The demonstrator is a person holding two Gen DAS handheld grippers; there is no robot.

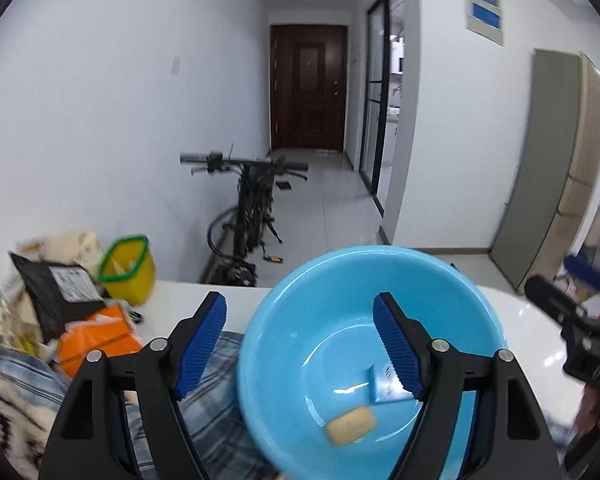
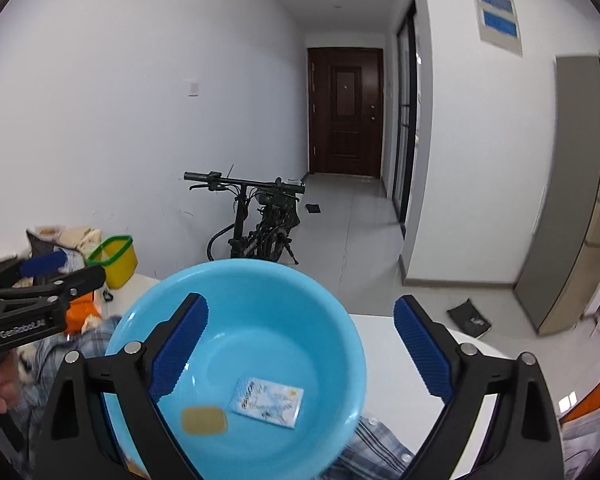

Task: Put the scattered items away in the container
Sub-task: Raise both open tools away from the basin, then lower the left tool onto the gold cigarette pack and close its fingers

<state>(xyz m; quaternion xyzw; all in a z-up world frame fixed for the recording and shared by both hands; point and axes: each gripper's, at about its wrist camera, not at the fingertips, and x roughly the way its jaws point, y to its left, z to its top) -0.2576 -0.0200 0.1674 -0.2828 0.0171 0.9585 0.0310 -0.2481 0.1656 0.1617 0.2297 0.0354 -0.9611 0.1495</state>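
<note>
Basin (image 2: 268,320): light blue plastic, smooth, glossy; highlights on inner wall.
Bar (image 2: 204,420) in basin: tan, matt, soap-like.
Packet (image 2: 266,400) in basin: printed film or paper, slight sheen.
Left gripper (image 1: 300,344): matt black plastic arms, blue ribbed pads (image 1: 396,344), bare metal pins.
Right gripper (image 2: 300,344): same build.
Table (image 1: 532,320): white, smooth, glossy, reflects light.
Plaid cloth (image 1: 216,400): woven fabric, matt, creased.
Yellow tub (image 1: 130,276): plastic, green rim.
Door (image 2: 346,112): dark brown, wood-look, semi-gloss.
Floor (image 2: 364,232): pale tiles, smooth.
</note>
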